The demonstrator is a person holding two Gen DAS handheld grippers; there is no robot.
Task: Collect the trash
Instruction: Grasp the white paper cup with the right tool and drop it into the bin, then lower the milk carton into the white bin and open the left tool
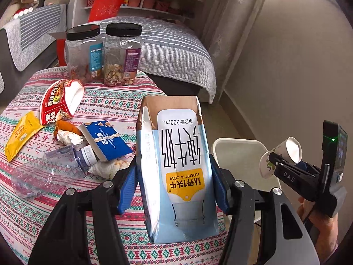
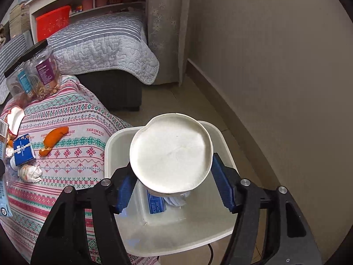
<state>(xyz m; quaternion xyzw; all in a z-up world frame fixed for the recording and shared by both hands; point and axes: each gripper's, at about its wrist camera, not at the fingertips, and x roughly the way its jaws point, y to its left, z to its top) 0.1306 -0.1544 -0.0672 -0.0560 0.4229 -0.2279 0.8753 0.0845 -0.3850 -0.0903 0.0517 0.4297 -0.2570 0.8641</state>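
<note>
Two blue finger pads of the left gripper (image 1: 174, 183) pinch a light-blue milk carton (image 1: 176, 167), upside down, reading "ADOPT A COW" and "200mL", above the patterned tablecloth (image 1: 106, 108) marked "HANDMADE". Right gripper (image 2: 174, 181) fingers clamp a white paper cup (image 2: 171, 152) over the white plastic bin (image 2: 198, 220), where a blue wrapper (image 2: 156, 204) lies.

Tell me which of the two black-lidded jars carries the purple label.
The right jar, the one nearer the bed; its neighbour, the left jar, carries a teal label instead.
</note>
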